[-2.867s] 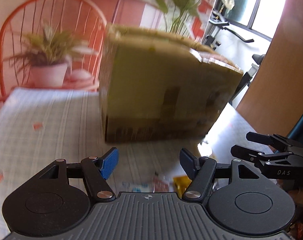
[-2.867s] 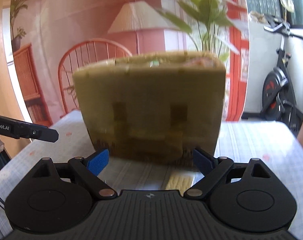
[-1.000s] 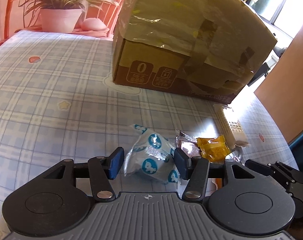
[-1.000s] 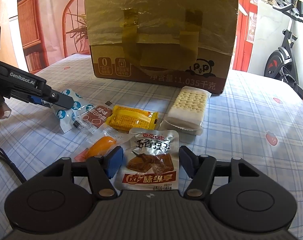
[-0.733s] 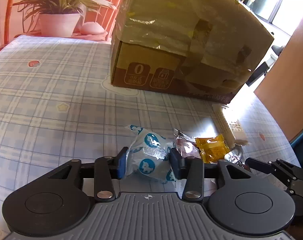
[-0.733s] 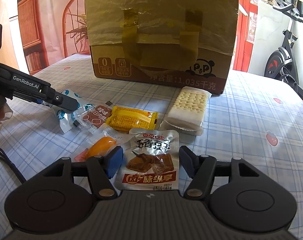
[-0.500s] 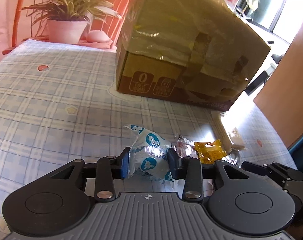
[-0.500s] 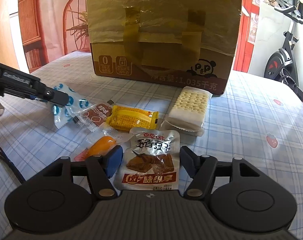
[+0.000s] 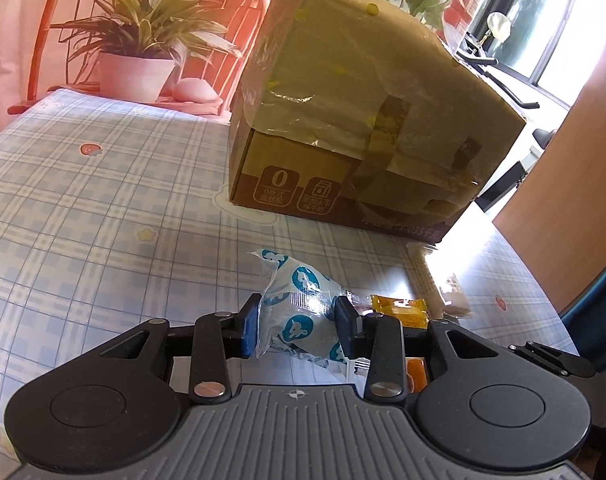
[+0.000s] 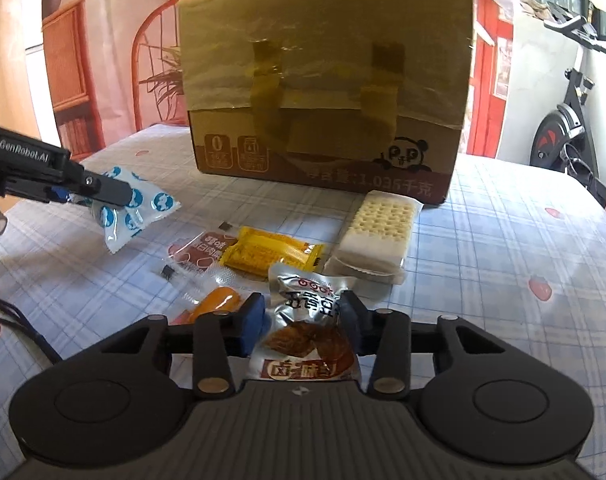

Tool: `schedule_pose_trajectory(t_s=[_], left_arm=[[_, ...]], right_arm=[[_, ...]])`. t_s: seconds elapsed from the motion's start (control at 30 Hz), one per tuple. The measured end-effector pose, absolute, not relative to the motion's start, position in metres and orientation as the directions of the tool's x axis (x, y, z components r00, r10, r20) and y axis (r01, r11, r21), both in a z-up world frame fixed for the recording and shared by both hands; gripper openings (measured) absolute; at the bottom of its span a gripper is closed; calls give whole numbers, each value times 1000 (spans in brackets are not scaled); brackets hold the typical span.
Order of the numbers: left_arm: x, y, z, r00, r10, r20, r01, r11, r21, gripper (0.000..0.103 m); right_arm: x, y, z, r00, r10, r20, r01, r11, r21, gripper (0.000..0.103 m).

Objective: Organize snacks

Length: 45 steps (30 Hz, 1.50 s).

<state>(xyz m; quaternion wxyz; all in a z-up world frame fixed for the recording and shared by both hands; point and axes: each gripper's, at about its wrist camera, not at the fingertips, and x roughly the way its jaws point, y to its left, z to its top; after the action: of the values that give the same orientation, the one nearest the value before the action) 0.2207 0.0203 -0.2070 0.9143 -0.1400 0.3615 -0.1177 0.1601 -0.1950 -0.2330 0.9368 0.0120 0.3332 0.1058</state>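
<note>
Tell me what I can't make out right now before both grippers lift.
- Box top: both views see only its sides; open or shut, unknown.
- Silver pouch: right wrist view, lower end behind the right gripper.
- Orange snack: partly hidden by that gripper's finger.
- Blue-white packet: near end behind the left gripper.

Right gripper (image 10: 301,320) jaws closing around silver tofu packet (image 10: 309,332); left gripper (image 10: 99,196) holds blue-dotted packet (image 10: 143,208) aloft

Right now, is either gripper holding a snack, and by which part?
The left gripper holds the white-and-blue packet across its middle, lifted off the tablecloth. The right gripper is closing on the silver tofu pouch at its sides.
</note>
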Motion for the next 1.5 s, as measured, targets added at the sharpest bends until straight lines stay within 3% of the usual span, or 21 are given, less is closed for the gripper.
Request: schedule_pose_trajectory(t_s=[0.3, 0.6, 0.67, 1.07, 1.3, 1.5], left_arm=[[220, 25, -208, 711, -318, -627, 106, 930, -352, 40], [219, 26, -209, 711, -325, -624, 108, 927, -360, 40], [219, 27, -209, 712, -323, -624, 104, 926, -362, 40], [219, 27, -210, 710, -322, -627, 95, 925, -368, 40], [216, 29, -208, 722, -315, -616, 88, 925, -371, 40], [215, 29, -207, 726, -316, -610, 87, 923, -375, 40]], right_arm=[[161, -208, -229, 751, 150, -643, -103, 989, 110, 32], [160, -200, -227, 714, 167, -680, -175, 983, 58, 34], [163, -203, -231, 697, 160, -699, -165, 984, 60, 43], [176, -207, -236, 686, 181, -705, -172, 981, 85, 48], [174, -210, -235, 697, 180, -694, -153, 983, 101, 39], [159, -229, -223, 728, 219, -650, -99, 971, 217, 34]])
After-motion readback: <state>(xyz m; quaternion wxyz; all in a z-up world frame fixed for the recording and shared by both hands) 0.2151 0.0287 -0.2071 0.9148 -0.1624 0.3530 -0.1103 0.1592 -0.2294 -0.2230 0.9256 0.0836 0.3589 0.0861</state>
